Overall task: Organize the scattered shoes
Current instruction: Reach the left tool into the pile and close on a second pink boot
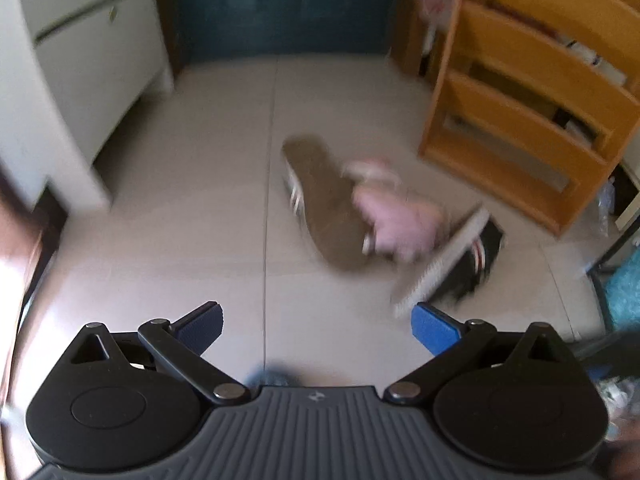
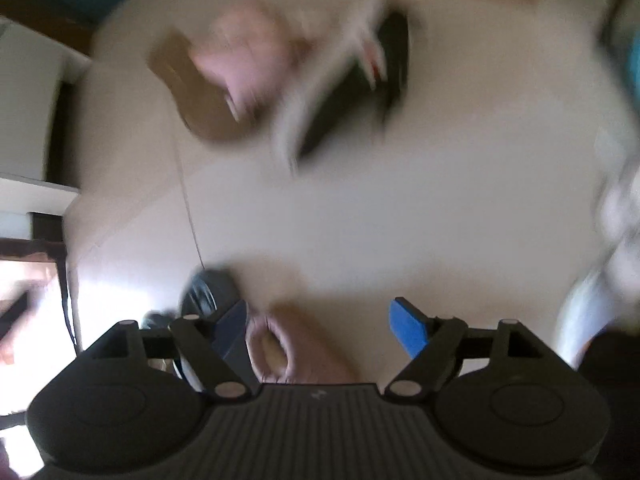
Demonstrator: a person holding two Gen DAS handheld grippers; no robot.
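On the tiled floor lies a pile of shoes: one turned over with its brown sole (image 1: pixel 328 208) up, a pink shoe (image 1: pixel 400 220) against it, and a black shoe with a white sole (image 1: pixel 460 264) on its side. My left gripper (image 1: pixel 316 322) is open just short of the pile, with nothing between its fingers. The blurred right wrist view shows the same brown sole (image 2: pixel 200 100), pink shoe (image 2: pixel 248 56) and black shoe (image 2: pixel 360 92) further off. My right gripper (image 2: pixel 320 330) is open. A dusky pink shoe (image 2: pixel 280 348) lies below it near the left finger, clear of the right pad.
A wooden shelf unit (image 1: pixel 520 120) stands right of the pile and a white cabinet (image 1: pixel 80 80) at the left. A dark blue panel (image 1: pixel 280 8) closes the far side. A dark shoe (image 2: pixel 208 292) lies by my right gripper's left finger. Pale blurred shapes (image 2: pixel 592 312) fill the right edge.
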